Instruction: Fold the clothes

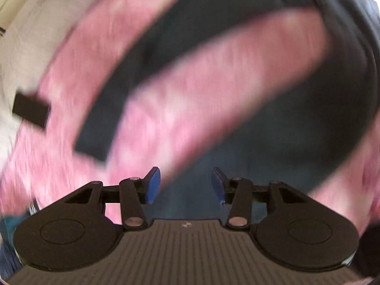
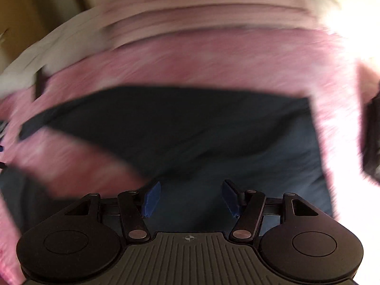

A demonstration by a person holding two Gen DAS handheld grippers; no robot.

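A dark blue garment (image 1: 296, 130) lies spread on a pink blanket (image 1: 83, 59), with a long sleeve-like strip (image 1: 142, 59) running down to the left. My left gripper (image 1: 185, 185) hovers over the garment's lower part, open, with nothing between its blue pads (image 1: 153, 185). In the right wrist view the same garment (image 2: 178, 130) fills the middle, lying on the pink blanket (image 2: 213, 59). My right gripper (image 2: 191, 198) is above it, open wide and empty. Both views are blurred by motion.
White bedding (image 1: 23, 35) borders the blanket at the left, with a small black rectangular thing (image 1: 30, 112) at its edge. Pale pink layered fabric (image 2: 201, 16) lies beyond the blanket. A dark blurred object (image 2: 372, 137) sits at the right edge.
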